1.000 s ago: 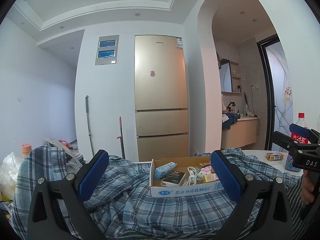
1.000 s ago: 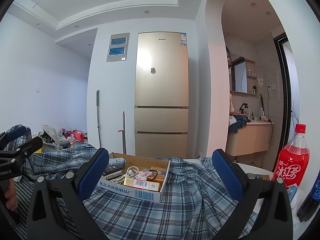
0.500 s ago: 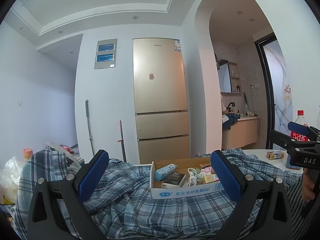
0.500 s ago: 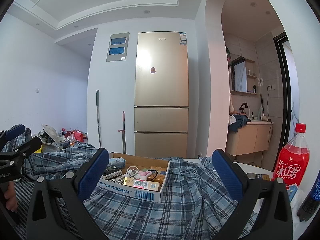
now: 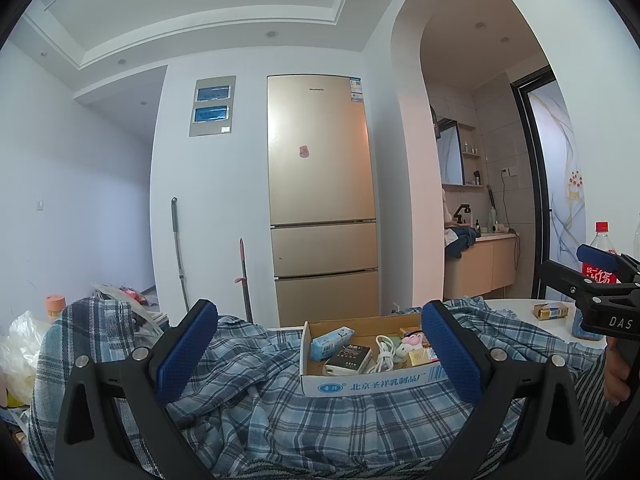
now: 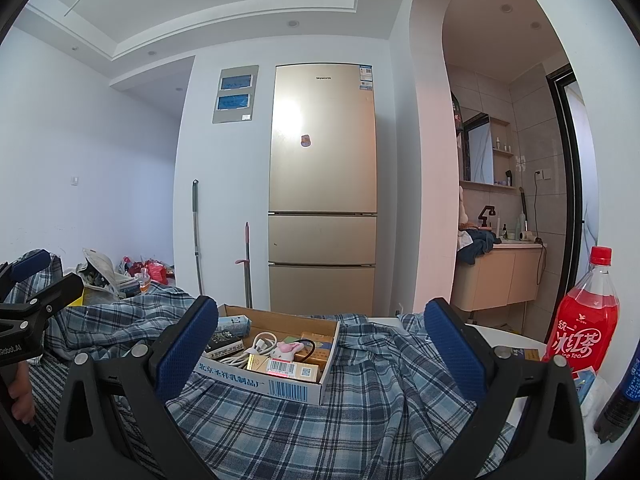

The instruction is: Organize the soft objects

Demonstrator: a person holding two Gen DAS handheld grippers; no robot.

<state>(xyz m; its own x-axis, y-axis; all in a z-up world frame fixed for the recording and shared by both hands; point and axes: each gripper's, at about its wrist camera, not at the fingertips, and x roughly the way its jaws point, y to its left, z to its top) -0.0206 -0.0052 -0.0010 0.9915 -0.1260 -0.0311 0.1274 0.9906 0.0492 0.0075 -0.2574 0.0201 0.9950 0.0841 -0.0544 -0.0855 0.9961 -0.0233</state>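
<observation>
A blue plaid cloth (image 5: 260, 412) lies rumpled across the table and fills the lower part of the right wrist view too (image 6: 280, 428). A cardboard box (image 5: 372, 384) of small items sits on top of it (image 6: 256, 380). My left gripper (image 5: 319, 312) is open above the near cloth, with nothing between its blue pads (image 5: 188, 348). My right gripper (image 6: 320, 306) is likewise open over the cloth, its pads (image 6: 452, 344) wide apart. Each gripper shows at the edge of the other's view: the right one (image 5: 600, 276) and the left one (image 6: 28, 280), both held by a hand.
A red tea bottle (image 6: 584, 320) and a dark bottle (image 6: 624, 392) stand at the right on the white table (image 5: 516, 308), beside a small yellow packet (image 5: 551, 311). Bags and clutter (image 5: 16, 344) lie at the left. A gold fridge (image 5: 322, 200) stands behind.
The left gripper's view has tilted up very slightly, and the cloth's raised left fold sits a little lower. The right gripper's view is almost unchanged.
</observation>
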